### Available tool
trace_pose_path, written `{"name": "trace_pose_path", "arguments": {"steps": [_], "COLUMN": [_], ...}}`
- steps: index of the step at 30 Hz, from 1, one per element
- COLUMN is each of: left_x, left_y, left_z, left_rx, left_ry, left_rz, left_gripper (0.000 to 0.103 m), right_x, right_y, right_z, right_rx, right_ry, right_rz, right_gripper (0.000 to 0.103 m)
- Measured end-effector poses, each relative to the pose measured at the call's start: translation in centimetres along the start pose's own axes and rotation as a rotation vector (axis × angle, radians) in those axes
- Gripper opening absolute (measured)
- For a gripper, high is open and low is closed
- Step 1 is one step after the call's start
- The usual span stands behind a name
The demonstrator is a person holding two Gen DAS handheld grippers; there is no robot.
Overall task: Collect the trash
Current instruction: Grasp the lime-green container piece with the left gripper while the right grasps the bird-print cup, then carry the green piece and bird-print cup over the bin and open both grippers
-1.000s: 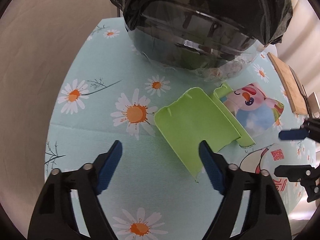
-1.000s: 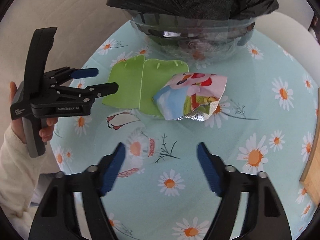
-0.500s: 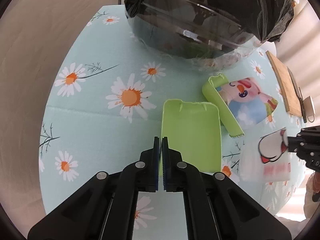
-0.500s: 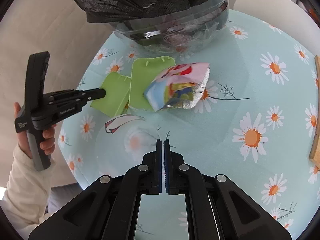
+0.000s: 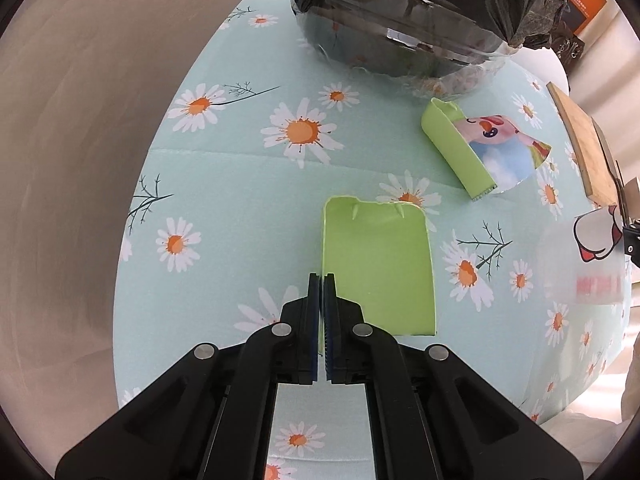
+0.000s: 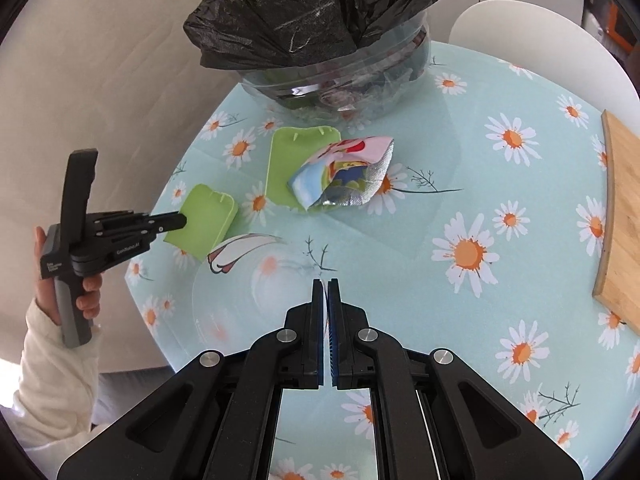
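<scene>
My left gripper (image 5: pixel 319 280) is shut on the edge of a green card piece (image 5: pixel 380 268) and holds it above the table; both also show in the right wrist view, the gripper (image 6: pixel 182 222) and the card (image 6: pixel 204 220). My right gripper (image 6: pixel 324 286) is shut on a clear plastic wrapper with a red and white print (image 6: pixel 240 280), lifted off the table; the wrapper shows at the right of the left wrist view (image 5: pixel 588 256). A second green card piece (image 6: pixel 292 168) lies under a cartoon snack bag (image 6: pixel 344 172). The bin with a black bag (image 6: pixel 316 28) stands at the back.
The round table (image 6: pixel 460 160) has a daisy-print cloth. A wooden board (image 6: pixel 624 216) lies at its right edge. A white chair (image 6: pixel 532 40) stands behind the table. A wall is close on the left.
Both grippers went from open to shut, the left on a green card piece, the right on the clear wrapper. Both pieces have since been lifted and drawn back from the bin.
</scene>
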State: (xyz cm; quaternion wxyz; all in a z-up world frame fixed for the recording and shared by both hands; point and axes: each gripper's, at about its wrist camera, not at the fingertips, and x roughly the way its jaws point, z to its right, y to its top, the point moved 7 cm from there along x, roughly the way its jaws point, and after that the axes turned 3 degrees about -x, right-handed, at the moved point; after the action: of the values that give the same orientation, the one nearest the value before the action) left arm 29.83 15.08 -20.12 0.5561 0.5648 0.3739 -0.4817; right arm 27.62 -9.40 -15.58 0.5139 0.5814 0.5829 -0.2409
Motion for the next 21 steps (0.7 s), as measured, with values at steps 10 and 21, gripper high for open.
{"name": "trace_pose_path", "arguments": {"steps": [10, 21], "left_x": [-5.0, -9.4], "left_y": [-1.3, -0.1], "left_z": [-0.5, 0.1], "left_rx": [-0.022, 0.006], "left_ry": [0.034, 0.099], "left_rz": [0.079, 0.141], "left_gripper": [0.002, 0.002], "right_x": [-3.3, -8.1], "right_y": [-0.2, 1.6], "right_z": [-0.1, 0.8], "right_rx": [-0.055, -0.116], "right_ry": [-0.032, -0.111], "right_rz": [0.066, 0.174], "right_gripper": [0.002, 0.002]}}
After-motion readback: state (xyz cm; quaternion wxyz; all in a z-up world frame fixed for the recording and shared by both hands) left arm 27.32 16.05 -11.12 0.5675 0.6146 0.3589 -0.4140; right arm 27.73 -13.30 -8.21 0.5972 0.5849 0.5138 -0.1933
